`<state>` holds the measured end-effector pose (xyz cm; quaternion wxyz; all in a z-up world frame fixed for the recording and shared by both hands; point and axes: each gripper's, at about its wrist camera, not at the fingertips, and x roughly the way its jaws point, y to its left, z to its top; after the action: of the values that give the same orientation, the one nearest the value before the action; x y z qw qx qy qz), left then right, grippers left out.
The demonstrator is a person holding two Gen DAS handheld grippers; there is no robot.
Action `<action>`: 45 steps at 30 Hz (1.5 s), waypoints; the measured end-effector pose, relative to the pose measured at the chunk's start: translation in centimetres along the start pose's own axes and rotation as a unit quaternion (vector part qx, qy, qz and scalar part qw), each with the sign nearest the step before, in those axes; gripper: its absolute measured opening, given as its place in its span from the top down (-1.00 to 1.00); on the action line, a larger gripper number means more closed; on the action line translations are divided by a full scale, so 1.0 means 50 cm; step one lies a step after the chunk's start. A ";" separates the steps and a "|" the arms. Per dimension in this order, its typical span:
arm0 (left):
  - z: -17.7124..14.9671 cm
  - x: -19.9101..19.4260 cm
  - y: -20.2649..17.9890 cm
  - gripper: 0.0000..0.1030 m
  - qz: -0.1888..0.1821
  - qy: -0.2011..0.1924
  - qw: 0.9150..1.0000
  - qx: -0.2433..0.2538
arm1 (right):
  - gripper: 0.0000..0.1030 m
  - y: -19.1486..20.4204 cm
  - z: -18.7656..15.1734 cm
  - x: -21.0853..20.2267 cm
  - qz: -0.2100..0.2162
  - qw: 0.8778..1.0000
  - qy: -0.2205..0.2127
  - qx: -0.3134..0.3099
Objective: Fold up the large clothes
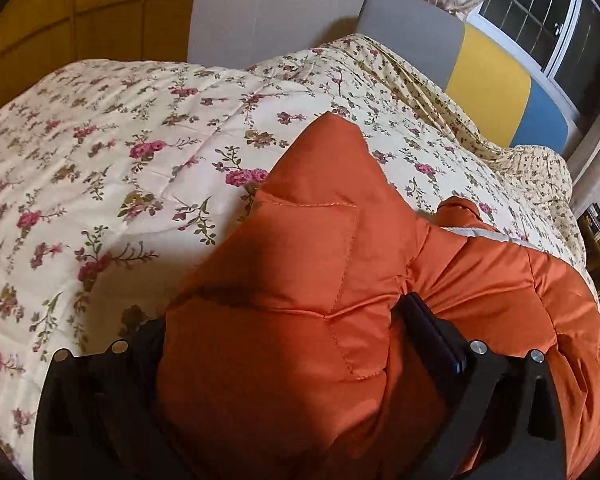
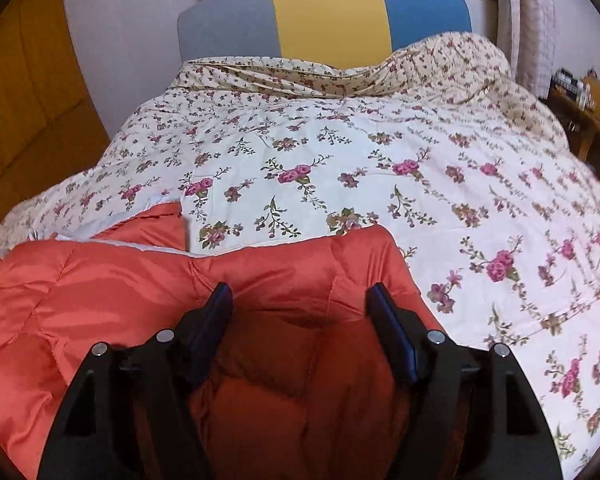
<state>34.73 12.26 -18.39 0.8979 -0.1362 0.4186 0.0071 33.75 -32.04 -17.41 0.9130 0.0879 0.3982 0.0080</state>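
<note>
An orange quilted puffer jacket (image 1: 300, 280) lies on a bed with a floral quilt (image 1: 120, 140). In the left wrist view a thick bunch of it fills the space between the fingers of my left gripper (image 1: 276, 320); the left finger is hidden by fabric. In the right wrist view the jacket (image 2: 100, 280) spreads to the left, and a fold sits between the fingers of my right gripper (image 2: 300, 300), which stand apart around it. A pale lining shows at the jacket's far edge (image 2: 112, 240).
The floral quilt (image 2: 360, 160) covers the whole bed. A grey, yellow and blue headboard (image 2: 328, 16) stands at the far end. A wooden shelf (image 2: 592, 112) is at the right, a yellow padded wall (image 1: 80, 8) at the left, and a window (image 1: 540, 12) behind.
</note>
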 end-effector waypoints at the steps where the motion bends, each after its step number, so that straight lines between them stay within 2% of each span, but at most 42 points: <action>1: -0.001 -0.001 -0.003 -0.94 0.001 -0.001 1.000 0.001 | -0.37 -0.004 0.001 0.001 0.005 1.000 0.001 0.004; 5: -0.005 -0.032 -0.010 -0.94 0.009 -0.003 1.000 0.002 | -0.40 -0.014 0.003 -0.034 0.014 1.000 -0.012 0.019; 7: -0.025 -0.094 0.004 -0.94 0.005 -0.034 0.999 -0.010 | -0.40 -0.013 -0.008 -0.089 0.020 0.998 -0.039 0.035; 11: -0.095 -0.203 0.035 -0.94 -0.021 -0.107 0.993 -0.053 | -0.40 0.015 -0.058 -0.197 0.067 0.994 -0.073 0.041; 12: -0.127 -0.227 0.047 -0.94 -0.018 -0.115 0.991 -0.067 | -0.40 0.027 -0.078 -0.223 0.075 0.993 -0.079 0.037; 14: -0.170 -0.247 0.071 -0.94 -0.026 -0.104 0.990 -0.096 | -0.38 0.050 -0.113 -0.260 0.088 0.992 -0.085 0.032; 20: -0.286 -0.292 0.140 -0.93 -0.061 -0.088 0.976 -0.190 | 0.18 0.127 -0.206 -0.332 0.133 0.988 -0.076 0.020; 24: -0.324 -0.331 0.121 -0.86 -0.102 -0.089 0.975 -0.179 | 0.40 0.194 -0.239 -0.370 0.165 0.982 -0.085 -0.020; 26: -0.336 -0.338 0.113 -0.82 -0.116 -0.083 0.974 -0.176 | 0.51 0.226 -0.250 -0.377 0.172 0.980 -0.086 -0.043; 27: -0.341 -0.333 0.106 -0.79 -0.137 -0.073 0.972 -0.177 | 0.60 0.242 -0.253 -0.377 0.171 0.980 -0.084 -0.055; 28: -0.346 -0.328 0.098 -0.64 -0.155 -0.059 0.970 -0.178 | 0.65 0.250 -0.255 -0.374 0.169 0.980 -0.082 -0.060; 29: -0.350 -0.322 0.091 -0.58 -0.164 -0.046 0.969 -0.179 | 0.72 0.261 -0.258 -0.369 0.166 0.981 -0.078 -0.064; 31: -0.362 -0.315 0.070 -0.58 -0.181 -0.034 0.967 -0.174 | 0.74 0.279 -0.268 -0.354 0.158 0.983 -0.067 -0.071; 33: -0.365 -0.311 0.059 -0.59 -0.185 -0.040 0.968 -0.166 | 0.76 0.293 -0.283 -0.318 0.142 0.986 -0.037 -0.082; 35: -0.358 -0.300 0.056 -0.58 -0.192 -0.041 0.966 -0.167 | 0.77 0.292 -0.302 -0.280 0.147 0.987 -0.016 -0.068; 37: -0.346 -0.284 0.052 -0.59 -0.196 -0.046 0.964 -0.172 | 0.80 0.299 -0.319 -0.260 0.141 0.987 -0.020 -0.079; 39: -0.337 -0.277 0.041 -0.62 -0.191 -0.053 0.966 -0.167 | 0.80 0.312 -0.329 -0.257 0.125 0.986 -0.030 -0.106; 42: -0.334 -0.276 0.032 -0.68 -0.188 -0.061 0.966 -0.169 | 0.80 0.308 -0.334 -0.265 0.135 0.987 -0.028 -0.088; 45: -0.346 -0.285 0.051 -0.68 -0.212 -0.073 0.954 -0.198 | 0.79 0.292 -0.342 -0.285 0.159 0.986 -0.021 -0.049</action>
<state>12.21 11.82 -18.85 0.8619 -0.3958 0.3035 -0.0910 12.37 -16.25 -16.04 0.9116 0.1059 0.3586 0.1709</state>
